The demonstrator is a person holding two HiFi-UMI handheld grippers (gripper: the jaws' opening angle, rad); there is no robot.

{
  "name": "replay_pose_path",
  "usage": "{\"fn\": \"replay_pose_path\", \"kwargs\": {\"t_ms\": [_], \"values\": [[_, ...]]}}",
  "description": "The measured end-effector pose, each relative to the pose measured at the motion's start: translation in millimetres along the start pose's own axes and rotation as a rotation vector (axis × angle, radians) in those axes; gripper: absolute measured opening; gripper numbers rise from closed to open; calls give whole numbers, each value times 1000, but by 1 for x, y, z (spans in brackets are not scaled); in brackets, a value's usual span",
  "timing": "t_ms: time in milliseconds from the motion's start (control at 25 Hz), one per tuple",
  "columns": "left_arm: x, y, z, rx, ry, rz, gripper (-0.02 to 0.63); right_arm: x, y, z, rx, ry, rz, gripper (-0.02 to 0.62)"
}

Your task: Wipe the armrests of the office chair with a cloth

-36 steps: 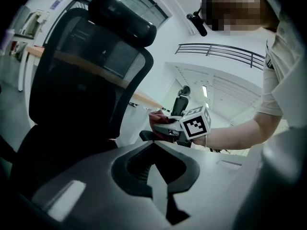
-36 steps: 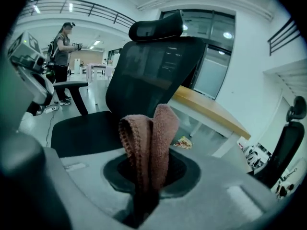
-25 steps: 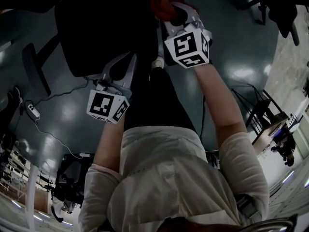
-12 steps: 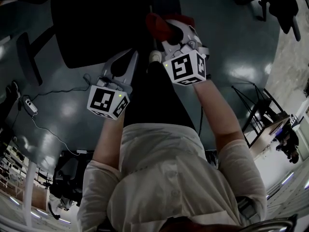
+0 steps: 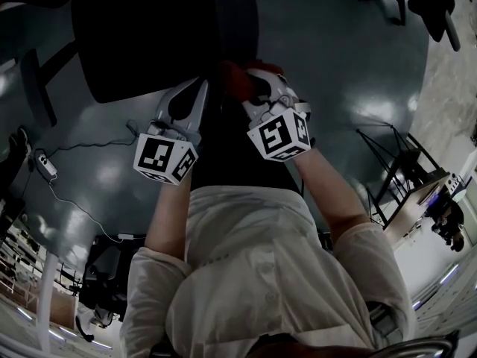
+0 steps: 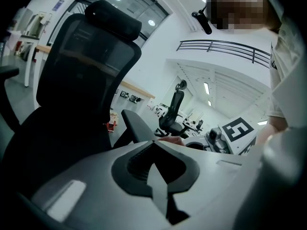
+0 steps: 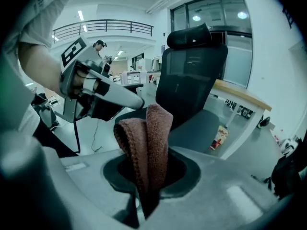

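Cloth (image 7: 146, 143): reddish-brown and folded over on itself. It stands up out of your right gripper's jaws, in the air in front of the chair's seat.
Right gripper (image 7: 146, 195): your jaws are clamped on the cloth's lower end, and nothing else sits between them. In the head view its marker cube (image 5: 279, 134) faces back toward you, with the cloth bunched at the far tip.
Left gripper (image 6: 156, 176): your jaws are pressed together with nothing between them. In the head view it lies just beside your right gripper, and both point the same way toward the chair.
Office chair (image 7: 192, 75): black, with a mesh back and a headrest on top. It stands just beyond both grippers and fills the background of each gripper view.
Armrest (image 6: 136, 126): a dark, slanted pad seen just past your left gripper's jaws and apart from them. Your right gripper shows to its right in that view. No view lets you tell whether the cloth touches the armrest.
Floor (image 5: 350, 66): glossy dark grey, with light patches reflected on it.
Cable (image 5: 82, 151): thin, lying on the floor to the left of your left gripper.
Desk (image 7: 242, 97): a pale top behind the chair, at the right of the right gripper view.
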State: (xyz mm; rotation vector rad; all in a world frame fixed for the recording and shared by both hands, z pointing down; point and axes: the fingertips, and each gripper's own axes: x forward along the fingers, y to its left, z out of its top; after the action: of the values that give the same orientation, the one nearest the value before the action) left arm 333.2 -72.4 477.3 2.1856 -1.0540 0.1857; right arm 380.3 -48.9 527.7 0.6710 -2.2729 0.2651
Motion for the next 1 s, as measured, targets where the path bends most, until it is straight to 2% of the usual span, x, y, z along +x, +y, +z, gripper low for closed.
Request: {"fn": "replay_pose_path", "kwargs": {"t_ms": [80,200,360,480,560,760,1000], "values": [[2,-7,3,4,-8,-6,17,-7,5,-8,30,23,36,54],[6,-12,8,4,-11,-9,17,-22,-22,-4,64,-30,-25,55],[12,-11,12,7,2,-11,17,-18,-110,11,74,-93,-153,55],[15,-7,13,9,18,-5,17,4,-176,23,100,-117,-205,54],[17,-4,13,8,28,1,17,21,-209,29,168,-141,-208,55],[17,2,12,-2,47,15,17,54,-251,37,445,-203,-192,54],[22,6,9,-21,57,24,17,80,-247,42,555,-247,-112,54]]}}
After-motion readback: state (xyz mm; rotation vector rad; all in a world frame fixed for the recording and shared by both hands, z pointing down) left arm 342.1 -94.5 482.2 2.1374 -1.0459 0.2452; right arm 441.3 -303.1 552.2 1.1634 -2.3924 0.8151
